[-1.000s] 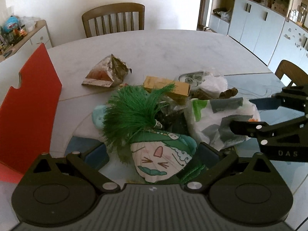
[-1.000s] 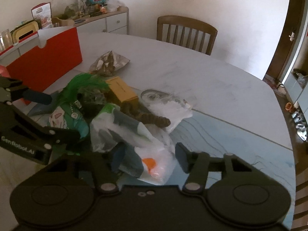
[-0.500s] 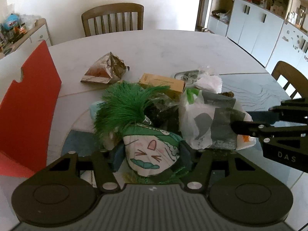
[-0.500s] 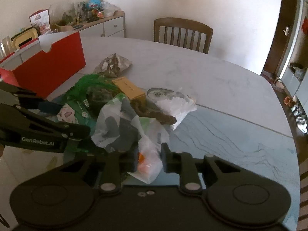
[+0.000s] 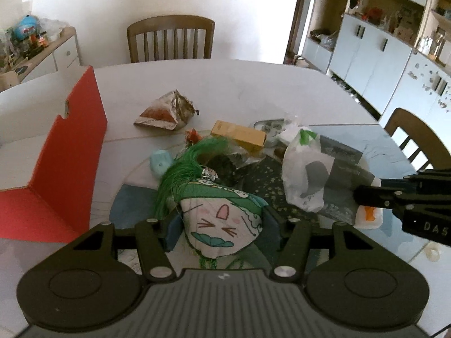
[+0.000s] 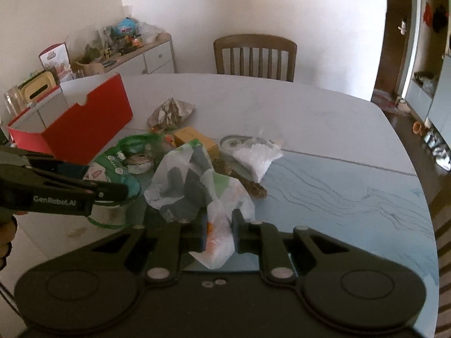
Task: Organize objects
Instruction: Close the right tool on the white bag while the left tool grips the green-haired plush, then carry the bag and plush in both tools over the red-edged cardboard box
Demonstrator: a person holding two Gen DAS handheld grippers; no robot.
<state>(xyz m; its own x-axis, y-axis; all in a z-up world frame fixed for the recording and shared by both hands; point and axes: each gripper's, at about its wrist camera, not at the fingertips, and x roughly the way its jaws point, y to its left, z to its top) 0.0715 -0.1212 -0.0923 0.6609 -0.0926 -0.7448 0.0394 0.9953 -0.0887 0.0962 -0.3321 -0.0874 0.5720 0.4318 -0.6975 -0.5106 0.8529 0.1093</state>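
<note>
My left gripper (image 5: 221, 229) is shut on a green-tufted toy with a drawn cat face (image 5: 222, 219) and holds it above the table; it also shows in the right wrist view (image 6: 112, 169). My right gripper (image 6: 218, 232) is shut on a white plastic bag with grey and green print (image 6: 197, 186), lifted off the pile; the bag also shows in the left wrist view (image 5: 313, 174). A red open box (image 5: 70, 152) stands at the left, also in the right wrist view (image 6: 84, 124).
On the white round table (image 5: 253, 84) lie a crumpled foil snack bag (image 5: 166, 109), a yellow carton (image 5: 239, 135), a clear bag of white stuff (image 6: 258, 155), a tin (image 6: 234, 142) and a light blue item (image 5: 160, 162). Chairs stand behind (image 5: 169, 39) and right (image 5: 414, 135).
Both grippers closed, the left on the toy and the right on the plastic bag, and both lifted their loads up off the pile.
</note>
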